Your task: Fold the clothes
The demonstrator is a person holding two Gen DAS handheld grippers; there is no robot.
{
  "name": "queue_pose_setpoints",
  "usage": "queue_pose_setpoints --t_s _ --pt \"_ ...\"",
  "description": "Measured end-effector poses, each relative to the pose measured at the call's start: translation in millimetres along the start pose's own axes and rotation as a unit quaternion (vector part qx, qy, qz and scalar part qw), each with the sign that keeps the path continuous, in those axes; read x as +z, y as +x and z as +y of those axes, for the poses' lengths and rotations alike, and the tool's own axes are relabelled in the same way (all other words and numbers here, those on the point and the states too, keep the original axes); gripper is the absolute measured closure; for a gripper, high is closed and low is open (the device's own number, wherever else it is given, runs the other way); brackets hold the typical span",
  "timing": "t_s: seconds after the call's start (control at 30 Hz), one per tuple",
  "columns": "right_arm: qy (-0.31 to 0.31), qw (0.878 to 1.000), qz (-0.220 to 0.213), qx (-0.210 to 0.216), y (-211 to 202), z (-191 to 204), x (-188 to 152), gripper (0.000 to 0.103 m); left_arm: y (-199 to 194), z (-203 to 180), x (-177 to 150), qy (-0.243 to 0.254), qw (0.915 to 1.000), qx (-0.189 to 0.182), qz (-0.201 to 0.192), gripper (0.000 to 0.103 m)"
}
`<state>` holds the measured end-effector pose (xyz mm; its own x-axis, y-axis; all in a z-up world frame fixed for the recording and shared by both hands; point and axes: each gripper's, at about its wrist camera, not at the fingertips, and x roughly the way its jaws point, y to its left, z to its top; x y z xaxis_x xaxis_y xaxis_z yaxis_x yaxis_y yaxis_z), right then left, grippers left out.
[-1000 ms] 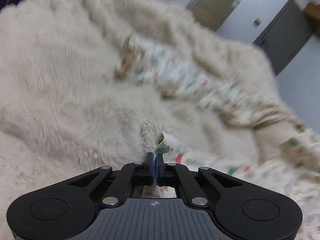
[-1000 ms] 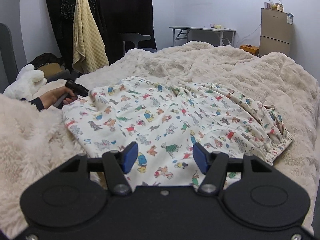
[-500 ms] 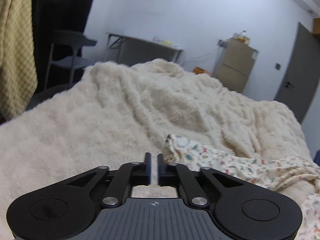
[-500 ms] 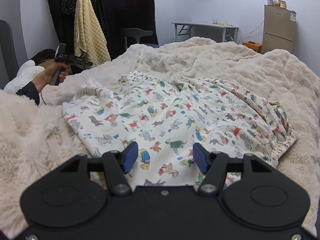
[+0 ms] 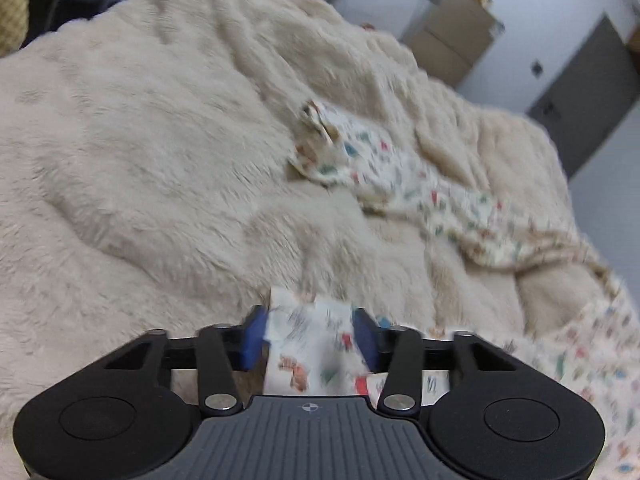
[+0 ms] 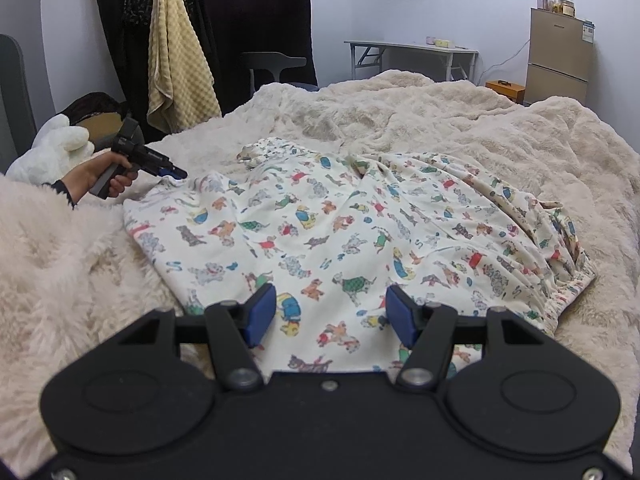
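Observation:
A white garment printed with cartoon dogs (image 6: 360, 232) lies spread on a cream fluffy blanket (image 6: 440, 120). My left gripper (image 5: 310, 336) is open, with a corner of the garment (image 5: 312, 344) lying between its blue pads. In the right wrist view it (image 6: 172, 172) sits at the garment's far left corner, held by a hand. My right gripper (image 6: 328, 316) is open and empty, just above the garment's near edge. A bunched part of the garment (image 5: 340, 148) lies farther off in the blurred left wrist view.
The blanket covers a bed. A yellow towel (image 6: 176, 60) and dark clothes hang at the back left. A grey chair (image 6: 276, 64), a folding table (image 6: 412, 52) and a small fridge (image 6: 560, 56) stand behind the bed. A white plush toy (image 6: 52, 148) lies at the left.
My left gripper swung up and came back down to the garment's left corner, and its jaws went from shut to open around the cloth. My right gripper stayed put.

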<state>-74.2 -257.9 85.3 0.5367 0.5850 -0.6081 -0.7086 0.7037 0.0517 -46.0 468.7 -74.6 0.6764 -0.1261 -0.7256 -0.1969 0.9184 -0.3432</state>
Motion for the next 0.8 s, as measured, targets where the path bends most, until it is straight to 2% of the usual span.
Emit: queue_pose_setpoints --t_s 0.03,0.17,0.23,0.3,0.33,0.4,0.43,0.5,0.57,0.67,0.8 --pt "0.002 1.000 -0.002 0.000 -0.9 -0.8 0.0 0.044 -0.9 -0.3 1.5 0.001 1.0000 -0.001 -0.005 0.095" --pt "0.008 1.000 -0.004 0.001 -1.1 -2.9 0.2 0.044 -10.8 0.7 19.3 -0.021 0.9980 -0.019 -0.057 0.097" --pt "0.005 1.000 -0.001 0.002 0.8 -1.5 -0.5 0.044 -8.8 -3.5 30.2 -0.025 0.9967 -0.014 -0.076 0.097" --pt "0.002 1.000 0.001 0.005 2.9 0.1 -0.6 0.044 6.6 -10.0 43.4 -0.026 0.9968 0.007 -0.076 0.094" --pt "0.001 1.000 0.001 0.004 3.6 0.8 -0.6 0.044 11.4 -11.2 45.7 -0.022 0.9973 0.016 -0.069 0.090" --pt "-0.001 1.000 0.002 0.003 3.7 1.5 -0.6 0.044 33.1 -19.3 46.4 0.003 0.9972 0.064 -0.037 0.085" --pt "-0.002 1.000 0.002 0.002 3.7 1.8 -0.6 0.044 42.2 -22.8 46.1 0.014 0.9959 0.086 -0.023 0.076" --pt "-0.002 1.000 0.001 0.000 2.5 1.7 -1.1 0.044 37.5 -22.6 38.7 0.013 0.9942 0.103 -0.027 0.065" --pt "-0.001 1.000 -0.001 -0.001 0.8 0.8 -1.2 0.044 19.9 -17.3 27.9 0.007 0.9935 0.106 -0.040 0.049" --pt "0.001 1.000 -0.002 0.000 0.3 0.4 -0.7 0.044 -21.5 -4.5 4.0 -0.001 0.9955 0.081 -0.051 0.046" --pt "-0.001 1.000 0.002 0.001 4.7 1.7 -0.5 0.044 -73.3 12.3 -42.5 -0.004 0.9985 0.042 -0.035 0.044"
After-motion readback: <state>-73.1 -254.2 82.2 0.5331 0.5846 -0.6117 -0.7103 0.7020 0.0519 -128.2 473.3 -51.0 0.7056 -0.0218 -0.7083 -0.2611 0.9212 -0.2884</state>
